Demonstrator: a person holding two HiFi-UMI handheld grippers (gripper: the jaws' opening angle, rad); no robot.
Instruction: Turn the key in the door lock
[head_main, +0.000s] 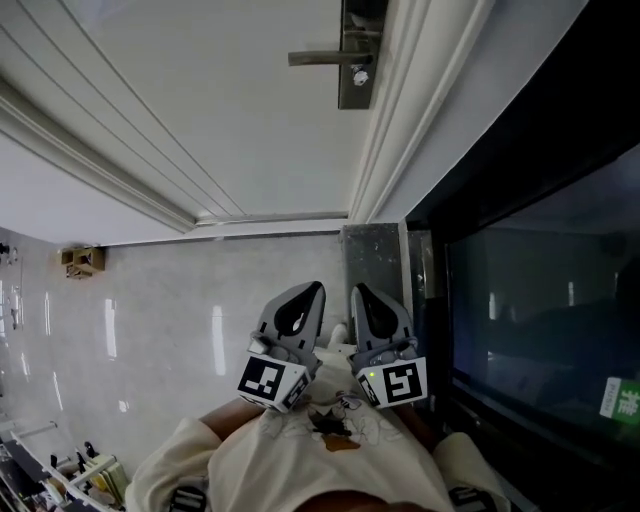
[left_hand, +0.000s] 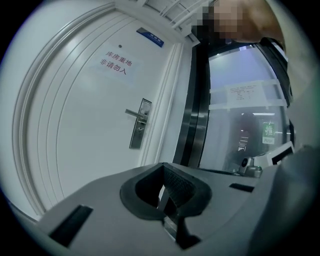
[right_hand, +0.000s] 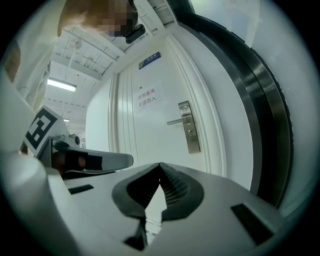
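Note:
A white door (head_main: 200, 110) carries a metal lock plate (head_main: 356, 60) with a lever handle (head_main: 318, 58) and a small round cylinder (head_main: 360, 76) under the lever. I cannot make out a key there. Both grippers hang close to the person's body, well short of the door. My left gripper (head_main: 308, 292) and my right gripper (head_main: 362, 294) sit side by side, tips toward the door, each shut and empty. The left gripper (left_hand: 163, 166) looks at the lock plate (left_hand: 138, 125) from afar. The right gripper (right_hand: 160, 165) sees the same plate (right_hand: 189, 127) ahead.
A dark glass panel (head_main: 540, 300) with a green sign (head_main: 620, 400) stands right of the white door frame (head_main: 400, 110). The glossy pale floor (head_main: 160, 320) has a small wooden object (head_main: 82, 260) at left. Printed notices (left_hand: 116, 63) hang on the door.

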